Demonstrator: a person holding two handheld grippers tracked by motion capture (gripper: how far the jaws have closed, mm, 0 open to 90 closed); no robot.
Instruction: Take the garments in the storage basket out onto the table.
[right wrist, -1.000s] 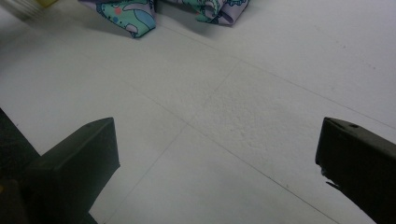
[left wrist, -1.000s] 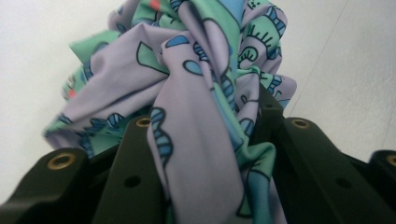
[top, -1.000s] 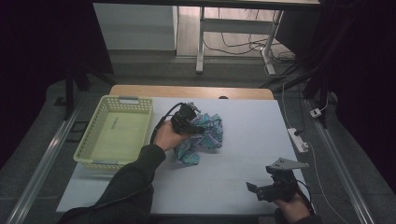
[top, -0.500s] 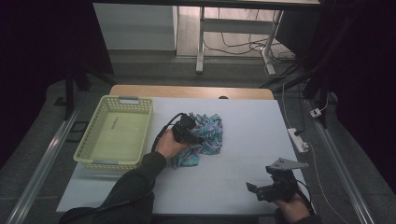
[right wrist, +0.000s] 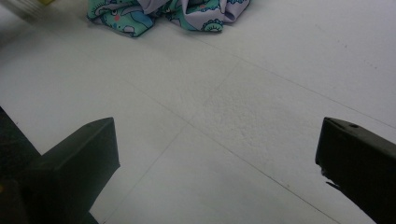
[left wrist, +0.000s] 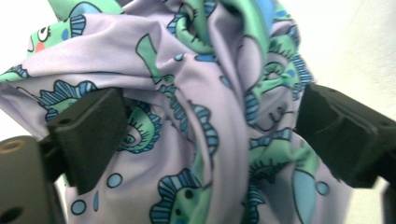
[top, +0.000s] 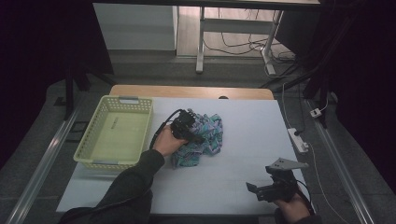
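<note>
A crumpled cloth (top: 209,135), lilac with green and blue cartoon prints, lies heaped on the white table (top: 252,126) near its middle. My left gripper (top: 196,137) rests on the heap's left side. In the left gripper view its jaws have just been opening and now stand wide, with folds of the cloth (left wrist: 205,70) still bunched between them and the left gripper (left wrist: 210,135) not pinching it. My right gripper (top: 252,190) hovers at the table's near right corner, open with nothing in it. In the right gripper view the right gripper (right wrist: 217,158) faces bare table, with the cloth (right wrist: 168,11) far ahead.
A pale yellow-green plastic basket (top: 88,151) stands at the table's left, close to the left hand. A power strip (top: 299,140) and cables lie on the floor beyond the right edge. A table frame stands at the back.
The left hand has drifted slightly toward the near side on the cloth, and the heap has shifted a little with it. The right gripper has stayed put.
</note>
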